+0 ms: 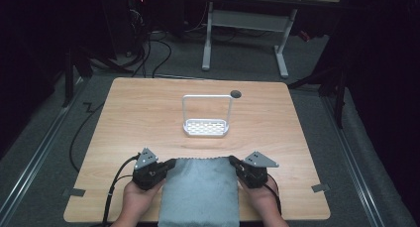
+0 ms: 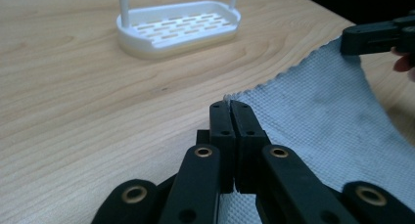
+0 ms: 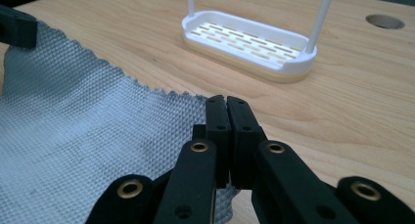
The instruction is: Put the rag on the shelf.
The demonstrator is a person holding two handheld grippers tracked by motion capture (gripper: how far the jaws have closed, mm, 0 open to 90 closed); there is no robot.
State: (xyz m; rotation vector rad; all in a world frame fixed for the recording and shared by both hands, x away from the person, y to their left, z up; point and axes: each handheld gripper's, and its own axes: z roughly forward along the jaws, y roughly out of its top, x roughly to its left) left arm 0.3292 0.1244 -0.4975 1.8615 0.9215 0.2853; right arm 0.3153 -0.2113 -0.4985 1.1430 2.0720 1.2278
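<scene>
High view shows our grey cloth (image 1: 200, 192) at the table's (image 1: 138, 118) six o'clock edge; left gripper (image 1: 172, 163) and right gripper (image 1: 233, 162) each pinch a far corner, jaws closed; next, we judge, lift evenly toward the white rack (image 1: 206, 128) at twelve.

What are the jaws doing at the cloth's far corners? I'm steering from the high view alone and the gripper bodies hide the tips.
Observer: The left gripper has its jaws pressed together on the near-left corner of the grey cloth; the scalloped edge pokes out at the tips.
Operator: And the other one?
Observer: The right gripper has its jaws shut on its corner of the cloth too.
Operator: Is the white rack solid underneath?
Observer: No, the white rack has a slotted base, rows of short slits, with a cream-coloured layer under the white rim.
</scene>
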